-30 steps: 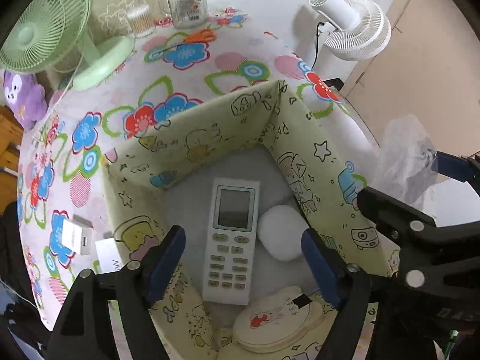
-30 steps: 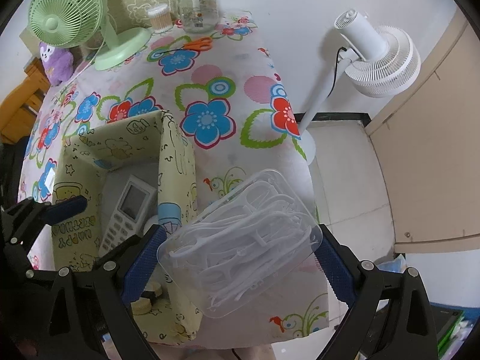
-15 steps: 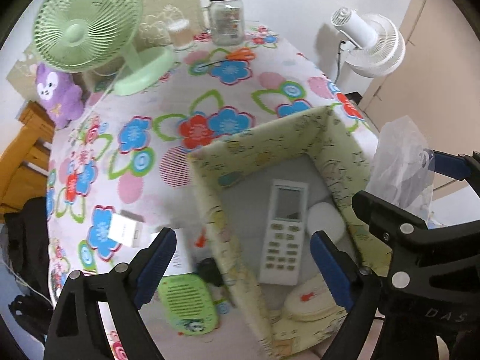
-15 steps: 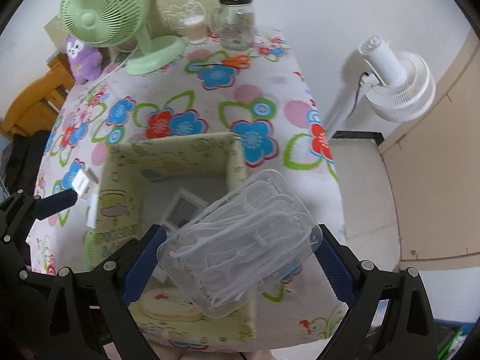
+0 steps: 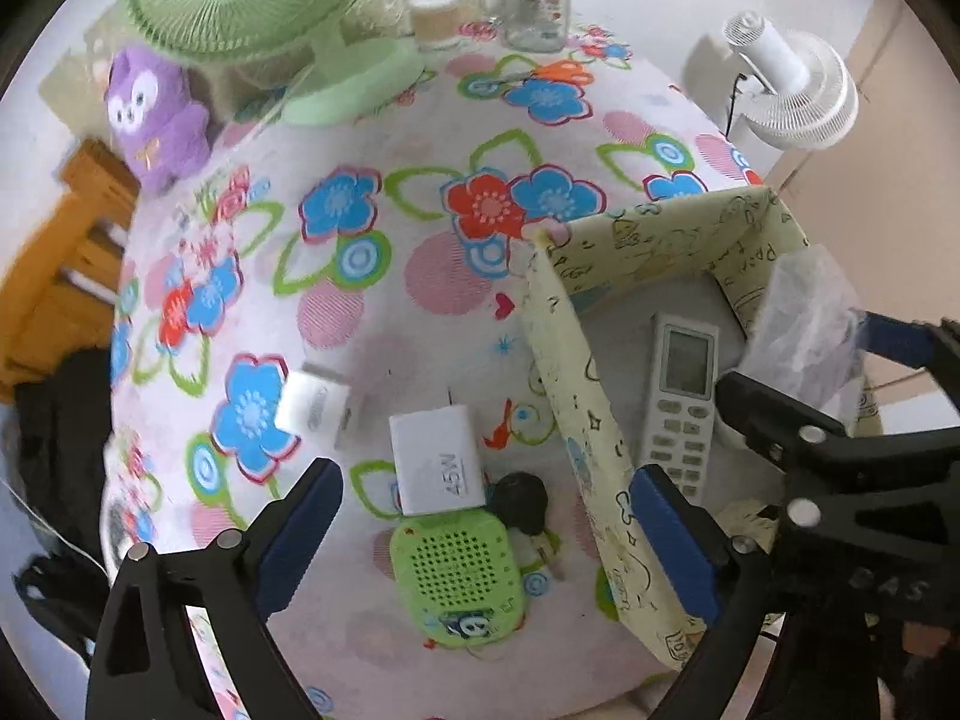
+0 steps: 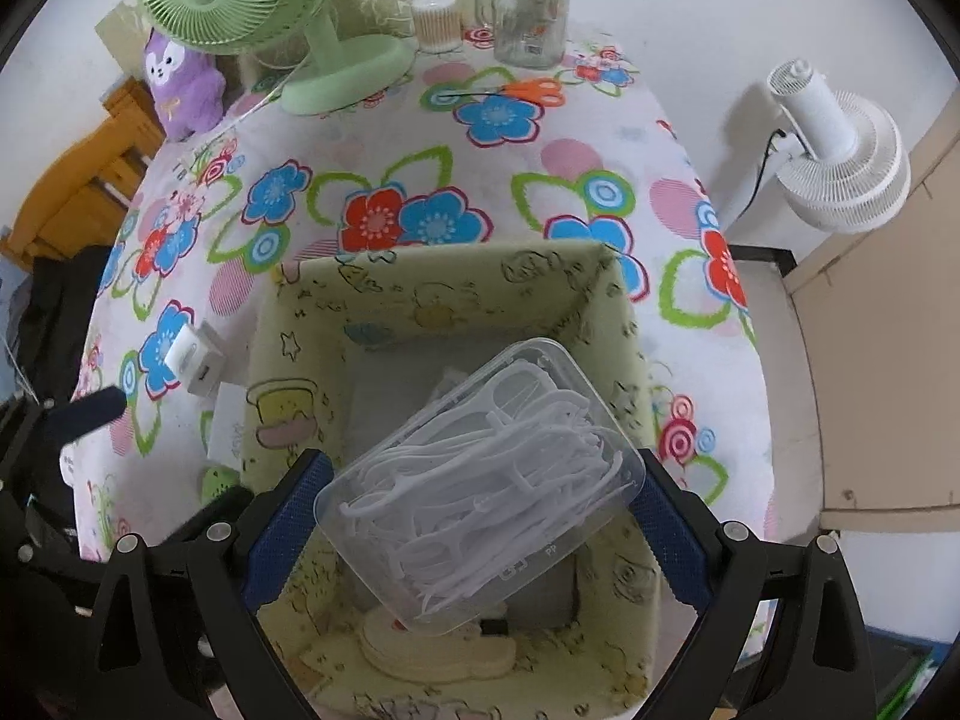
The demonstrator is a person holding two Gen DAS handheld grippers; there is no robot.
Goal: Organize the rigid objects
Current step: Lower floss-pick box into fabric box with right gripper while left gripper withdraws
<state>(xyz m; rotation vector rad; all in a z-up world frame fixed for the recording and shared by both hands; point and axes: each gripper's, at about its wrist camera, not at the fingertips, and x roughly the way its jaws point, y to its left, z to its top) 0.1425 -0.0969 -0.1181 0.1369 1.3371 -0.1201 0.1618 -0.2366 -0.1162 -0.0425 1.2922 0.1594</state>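
My right gripper (image 6: 480, 516) is shut on a clear plastic box of white floss picks (image 6: 480, 486) and holds it above the open yellow-green fabric bin (image 6: 444, 276). The bin (image 5: 576, 372) holds a white remote control (image 5: 681, 396) and a cream round item (image 6: 438, 648). My left gripper (image 5: 486, 531) is open and empty above a white 45W charger (image 5: 435, 459), a green perforated gadget (image 5: 459, 576) and a black key fob (image 5: 519, 501) left of the bin. A small white adapter (image 5: 312, 405) lies further left.
A green desk fan (image 6: 252, 6), a purple plush toy (image 6: 183, 84), a glass jar (image 6: 531, 12), a cotton swab tub (image 6: 437, 21) and orange scissors (image 6: 516, 90) stand at the table's far end. A white floor fan (image 6: 834, 150) is off the right edge.
My left gripper has swung left, from over the bin to over the charger and green gadget. My right gripper has carried the floss box left until it hangs over the bin.
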